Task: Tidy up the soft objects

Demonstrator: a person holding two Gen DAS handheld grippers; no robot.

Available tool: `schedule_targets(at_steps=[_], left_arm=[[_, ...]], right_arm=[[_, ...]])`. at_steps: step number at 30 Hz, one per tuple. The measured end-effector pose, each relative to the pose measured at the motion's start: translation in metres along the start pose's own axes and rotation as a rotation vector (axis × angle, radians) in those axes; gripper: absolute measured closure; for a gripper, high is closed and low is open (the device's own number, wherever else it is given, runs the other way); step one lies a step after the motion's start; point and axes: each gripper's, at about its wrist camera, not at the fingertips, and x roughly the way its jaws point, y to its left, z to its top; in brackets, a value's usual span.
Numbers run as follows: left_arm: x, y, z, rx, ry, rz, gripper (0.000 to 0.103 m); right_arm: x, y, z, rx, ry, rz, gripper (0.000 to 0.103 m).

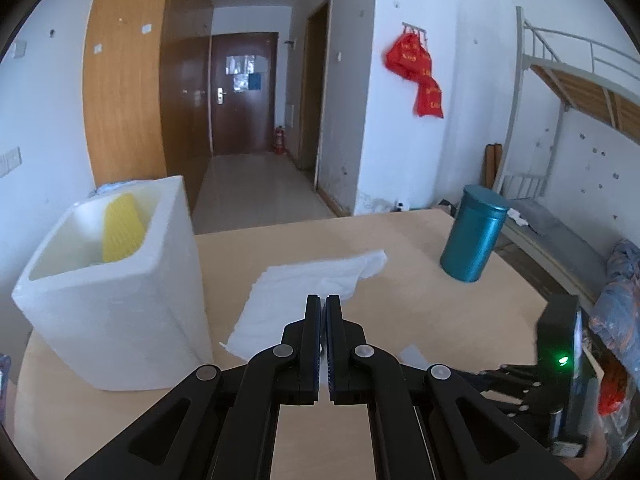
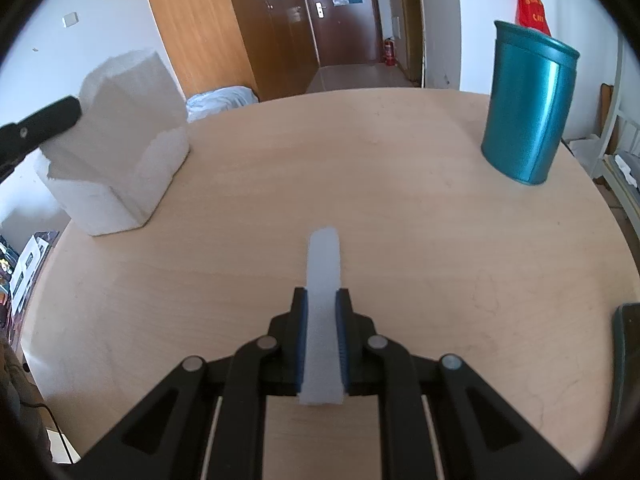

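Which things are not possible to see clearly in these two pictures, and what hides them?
- Bottom of the white foam box, left wrist view: its walls and the yellow sponge hide it.
- Near end of the white towel, left wrist view: the shut left gripper covers it.
- Inside of the teal can, both views: lidded.
- Rear of the white strip, right wrist view: right gripper, shut on it, covers its sides.
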Motion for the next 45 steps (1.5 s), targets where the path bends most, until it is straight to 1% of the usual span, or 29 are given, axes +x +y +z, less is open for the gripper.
schedule_targets(at_steps=[4,10,14,16,20,21,23,24,25,26,27,29,32,38,39,40,41,43,45], left_arm=[[-0.002,0.006,-0.007,-0.025,0.012,0.001,0.101],[-0.011,0.012,-0.010,-0.045,-0.008,0.015,0.101],[-0.012,0.016,-0.013,-0.048,-0.003,0.011,0.101],[-0.013,0.018,-0.014,-0.049,0.000,0.008,0.101],[-0.011,0.019,-0.015,-0.048,0.002,0.009,0.101],[-0.011,0.020,-0.015,-0.052,0.002,0.009,0.101],[-0.010,0.022,-0.015,-0.054,0.004,0.007,0.101],[-0.010,0.022,-0.015,-0.055,0.004,0.008,0.101],[-0.010,0.022,-0.015,-0.055,0.003,0.008,0.101],[-0.010,0.022,-0.014,-0.055,0.002,0.007,0.101],[-0.010,0.022,-0.015,-0.057,0.000,0.006,0.101],[-0.012,0.022,-0.015,-0.053,0.000,0.006,0.101],[-0.013,0.022,-0.015,-0.055,-0.003,0.008,0.101],[-0.015,0.023,-0.017,-0.063,-0.008,0.006,0.101],[-0.015,0.023,-0.017,-0.063,-0.007,0.005,0.101],[-0.016,0.022,-0.017,-0.062,-0.008,0.008,0.101],[-0.016,0.023,-0.017,-0.063,-0.008,0.007,0.101],[-0.018,0.024,-0.016,-0.066,-0.008,0.006,0.101],[-0.019,0.025,-0.016,-0.066,-0.010,0.009,0.101]], right_arm=[[-0.005,0.001,-0.002,-0.006,-0.008,0.005,0.090],[-0.020,0.003,-0.003,-0.025,-0.033,0.001,0.094],[-0.006,0.000,-0.001,-0.029,-0.009,0.012,0.093],[0.003,0.000,0.000,-0.037,0.012,-0.005,0.093],[0.012,0.004,0.003,-0.076,0.021,-0.058,0.093],[0.013,0.005,0.002,-0.081,0.020,-0.065,0.090],[0.012,0.008,0.002,-0.092,0.018,-0.064,0.078],[0.012,0.009,0.003,-0.096,0.012,-0.064,0.060],[0.011,0.010,0.003,-0.099,-0.001,-0.082,0.038],[0.009,0.010,0.003,-0.099,-0.014,-0.097,0.031],[0.008,0.009,0.003,-0.096,-0.025,-0.099,0.030],[0.009,0.007,0.004,-0.075,-0.012,-0.072,0.030],[0.016,0.008,0.005,-0.098,0.008,-0.109,0.030],[0.022,0.012,0.004,-0.117,0.034,-0.141,0.030],[0.023,0.013,0.004,-0.119,0.037,-0.142,0.032],[0.025,0.013,0.004,-0.118,0.044,-0.145,0.037],[0.025,0.014,0.004,-0.116,0.049,-0.146,0.040],[0.027,0.012,0.004,-0.111,0.056,-0.153,0.054],[0.027,0.011,0.004,-0.108,0.057,-0.161,0.059]])
